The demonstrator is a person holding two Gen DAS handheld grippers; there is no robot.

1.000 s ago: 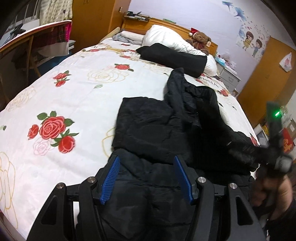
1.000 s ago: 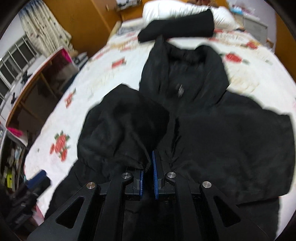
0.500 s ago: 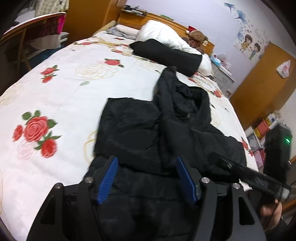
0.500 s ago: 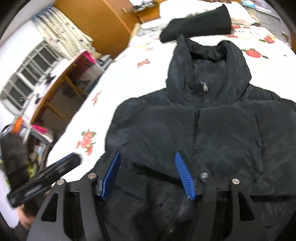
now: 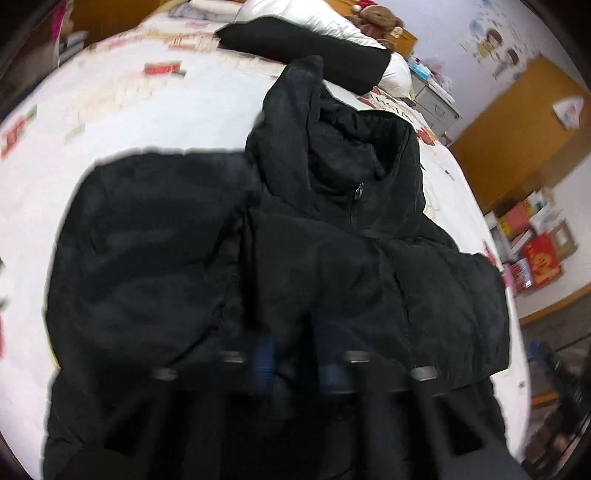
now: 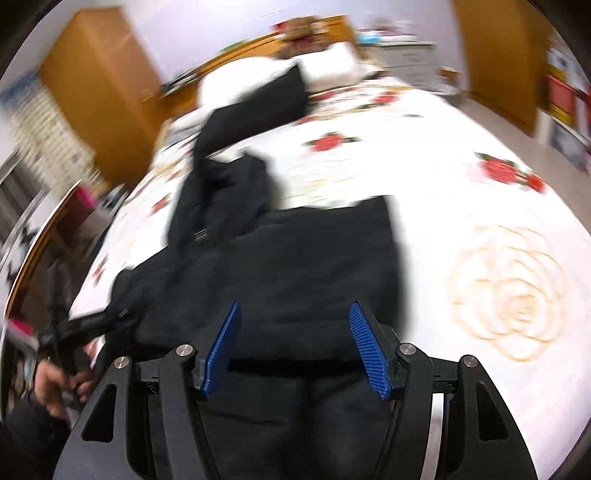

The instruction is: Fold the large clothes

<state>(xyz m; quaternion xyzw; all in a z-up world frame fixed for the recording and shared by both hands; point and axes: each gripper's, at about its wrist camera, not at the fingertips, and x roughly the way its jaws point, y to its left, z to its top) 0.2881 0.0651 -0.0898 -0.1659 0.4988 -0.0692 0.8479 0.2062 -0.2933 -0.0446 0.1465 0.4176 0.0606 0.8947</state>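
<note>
Blue-padded grippers over a black jacket on the bed

Right gripper (image 6: 295, 347) has its jaws apart and closing, nothing pinched, above the jacket (image 6: 280, 258). Left gripper (image 5: 299, 360), blurred, is drawn together over dark cloth; whether it pinches any I cannot tell. Jacket lies mid-bed (image 6: 461, 177), hood toward the headboard pillow (image 5: 295, 14).

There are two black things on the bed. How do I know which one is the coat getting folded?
Find the big bed with the rose-patterned cover. The coat is the wide puffy black one spread across the near part. Unlike the black roll lying by the white pillow at the far end, it has a tall collar and a zip.
</note>
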